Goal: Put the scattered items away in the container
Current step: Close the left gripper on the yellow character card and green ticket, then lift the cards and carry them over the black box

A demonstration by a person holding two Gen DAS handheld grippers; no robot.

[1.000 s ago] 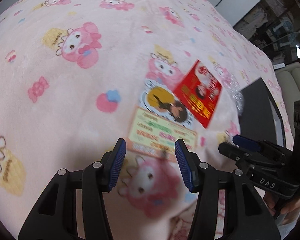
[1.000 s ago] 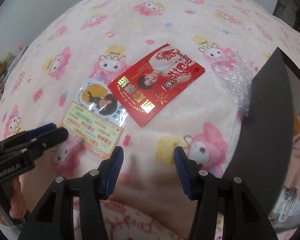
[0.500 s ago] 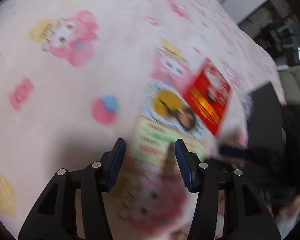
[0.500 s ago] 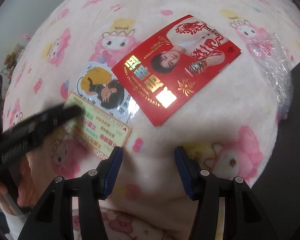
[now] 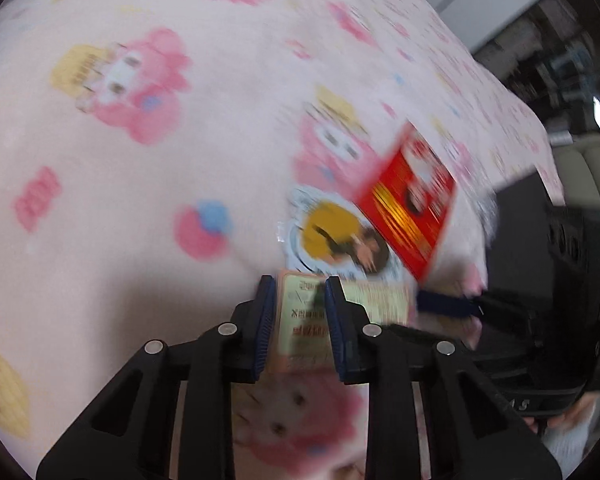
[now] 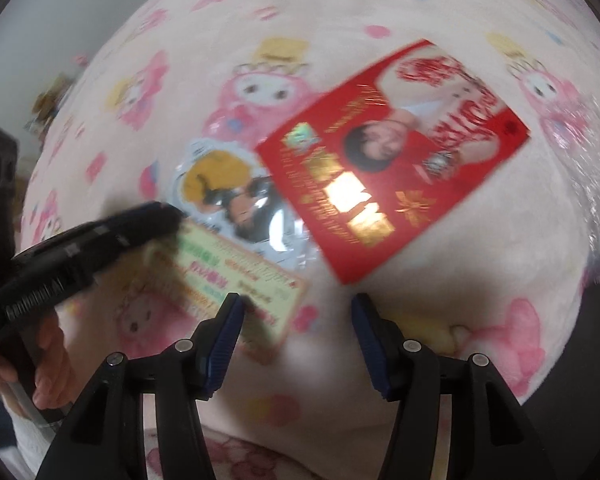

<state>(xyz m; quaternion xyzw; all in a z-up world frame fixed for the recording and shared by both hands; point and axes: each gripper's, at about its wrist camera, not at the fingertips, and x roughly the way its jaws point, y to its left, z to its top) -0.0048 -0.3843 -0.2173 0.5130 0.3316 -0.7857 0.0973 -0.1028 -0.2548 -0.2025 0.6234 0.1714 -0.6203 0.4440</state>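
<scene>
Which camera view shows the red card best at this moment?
The right wrist view. There the red card lies nearly whole and face-up on the pink blanket, its gold print and portrait visible despite some blur. In the left wrist view it is smaller, foreshortened and more blurred, off to the right.

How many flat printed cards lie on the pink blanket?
3: the green card between the left gripper jaws; the round cartoon card beside it; the red card overlapping that one. More may be hidden.

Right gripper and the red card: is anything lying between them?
No. In the right wrist view only bare pink blanket separates the open right gripper from the red card; the green card lies off to the side.
</scene>
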